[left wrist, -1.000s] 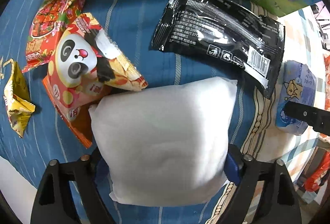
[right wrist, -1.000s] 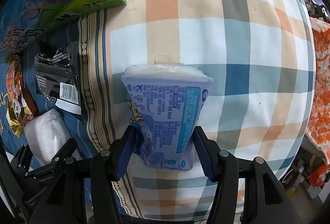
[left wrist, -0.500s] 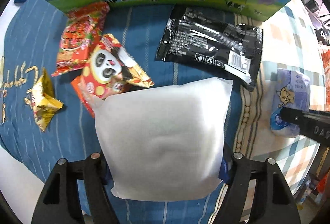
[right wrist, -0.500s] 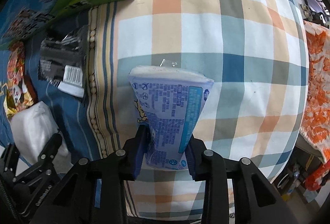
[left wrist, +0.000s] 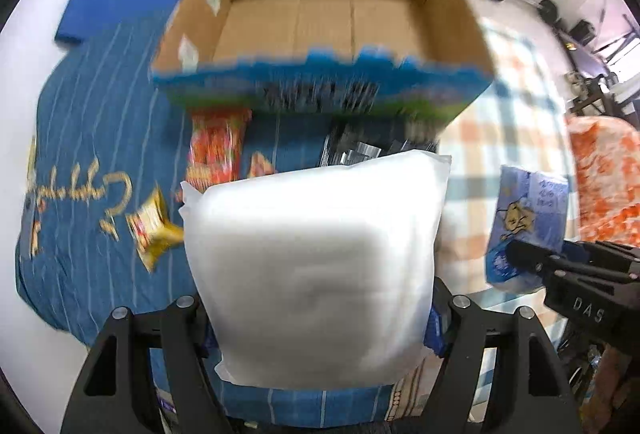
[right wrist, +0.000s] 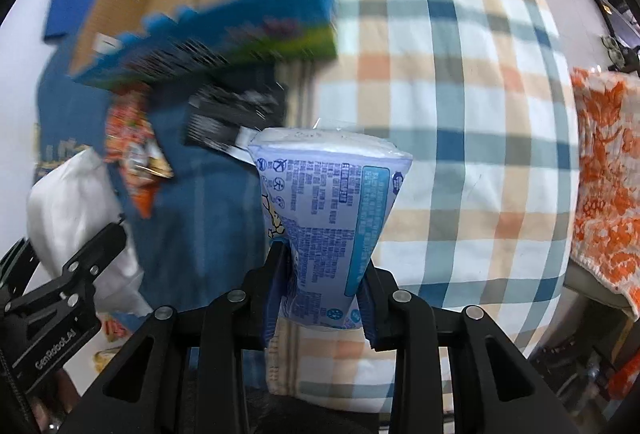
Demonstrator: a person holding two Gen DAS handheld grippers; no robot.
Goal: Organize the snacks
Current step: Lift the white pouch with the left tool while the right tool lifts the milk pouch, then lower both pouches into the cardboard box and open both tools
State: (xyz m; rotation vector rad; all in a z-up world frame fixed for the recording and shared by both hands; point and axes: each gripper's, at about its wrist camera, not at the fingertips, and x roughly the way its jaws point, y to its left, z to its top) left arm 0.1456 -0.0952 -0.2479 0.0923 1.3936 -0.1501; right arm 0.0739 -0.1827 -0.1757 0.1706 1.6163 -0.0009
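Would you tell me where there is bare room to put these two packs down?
The cardboard box is empty. The checked cloth right of it is bare. Red, black and yellow packets crowd the blue cloth.

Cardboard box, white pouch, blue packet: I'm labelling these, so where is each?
cardboard box [left wrist: 320, 30]: left wrist view, bare brown inner floor.
white pouch [left wrist: 316, 266]: left wrist view, middle of its front face.
blue packet [right wrist: 332, 210]: right wrist view, printed back panel.

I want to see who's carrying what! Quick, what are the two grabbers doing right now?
Left gripper: jaws closed on the white packet, lifted off the cloth.
Right gripper: jaws just closed tighter, pinching the blue packet.
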